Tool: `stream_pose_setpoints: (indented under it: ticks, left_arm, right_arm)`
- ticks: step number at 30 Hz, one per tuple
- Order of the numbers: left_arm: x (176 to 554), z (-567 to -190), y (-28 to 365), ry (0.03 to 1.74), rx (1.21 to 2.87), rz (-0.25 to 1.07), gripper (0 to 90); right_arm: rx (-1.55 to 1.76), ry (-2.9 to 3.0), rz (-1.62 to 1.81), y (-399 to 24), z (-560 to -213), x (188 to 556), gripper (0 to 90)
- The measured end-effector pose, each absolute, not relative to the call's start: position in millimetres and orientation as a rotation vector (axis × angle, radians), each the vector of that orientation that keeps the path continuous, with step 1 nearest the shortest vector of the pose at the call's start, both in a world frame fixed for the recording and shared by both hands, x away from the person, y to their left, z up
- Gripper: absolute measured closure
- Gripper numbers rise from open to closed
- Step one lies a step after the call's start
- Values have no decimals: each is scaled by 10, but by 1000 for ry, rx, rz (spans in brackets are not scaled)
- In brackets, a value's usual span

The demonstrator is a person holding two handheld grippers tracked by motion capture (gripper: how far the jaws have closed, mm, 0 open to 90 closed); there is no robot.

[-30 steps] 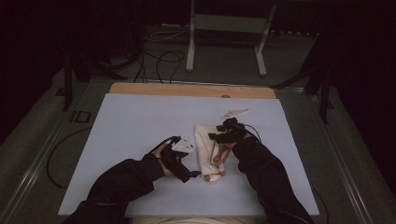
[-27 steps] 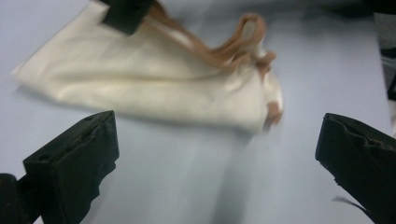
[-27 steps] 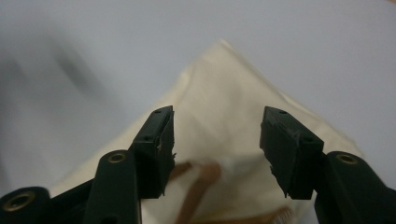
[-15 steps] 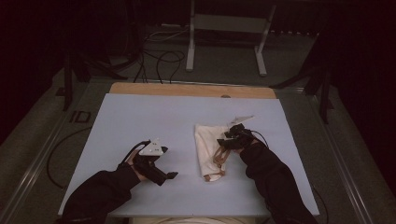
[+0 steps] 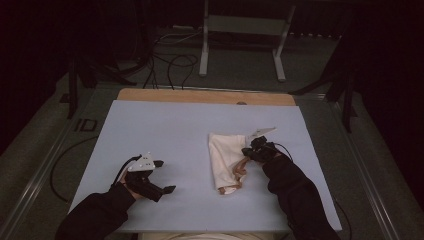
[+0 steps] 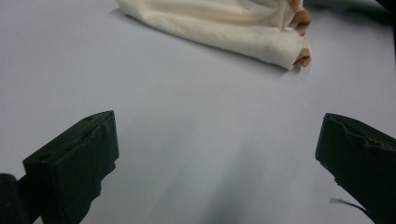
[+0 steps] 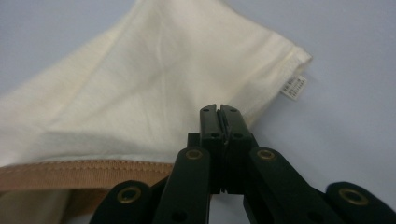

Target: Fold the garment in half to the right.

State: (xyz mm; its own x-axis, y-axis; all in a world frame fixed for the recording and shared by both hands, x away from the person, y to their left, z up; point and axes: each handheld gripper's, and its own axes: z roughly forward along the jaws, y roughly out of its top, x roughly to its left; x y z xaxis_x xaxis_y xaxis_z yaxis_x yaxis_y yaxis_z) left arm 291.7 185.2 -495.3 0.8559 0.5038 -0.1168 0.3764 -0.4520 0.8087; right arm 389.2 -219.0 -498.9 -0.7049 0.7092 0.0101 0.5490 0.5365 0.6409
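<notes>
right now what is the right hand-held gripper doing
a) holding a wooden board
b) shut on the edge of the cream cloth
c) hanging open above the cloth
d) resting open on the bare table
b: in the right gripper view the right hand-held gripper has its jaws pressed together on the edge of the cream cloth, having just been closing.

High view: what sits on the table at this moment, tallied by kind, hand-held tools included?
Cream cloth with tan trim: 1
Hand-held grippers: 2, the left gripper with jaws apart and the right gripper with jaws shut at the cloth's edge
Pale blue table mat: 1
Total: 4
</notes>
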Motion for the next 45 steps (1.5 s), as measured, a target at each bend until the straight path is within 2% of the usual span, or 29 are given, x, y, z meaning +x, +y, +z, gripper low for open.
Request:
stream_pose_setpoints:
  ticks: [9,13,24,31,36,37,39,45]
  left_arm:
    - [2899,-5017,1927,677,2096,202,5]
    - [2877,-5015,1931,670,2087,218,5]
    - [2831,-5021,2015,672,2032,246,5]
    - [2828,-5048,2042,683,2025,252,5]
    - [2849,-5073,2044,681,2026,238,5]
    - [2854,-5081,2039,680,2025,233,5]
    - [2855,-5079,2036,676,2024,235,5]
    - [2854,-5069,2043,682,2012,240,5]
  right_arm:
    - [1131,2483,954,-2319,-5101,3917,882]
    - [1138,2486,990,-2327,-5073,3925,754]
    - [1162,2396,1087,-2336,-4791,4212,645]
    - [1257,2413,1073,-2277,-4909,4505,535]
    - [1279,2466,1043,-2238,-5022,4578,568]
    - [1257,2479,1009,-2215,-5058,4580,726]
    - [1246,2468,991,-2212,-5054,4573,844]
    - [1196,2405,1005,-2213,-4940,4555,875]
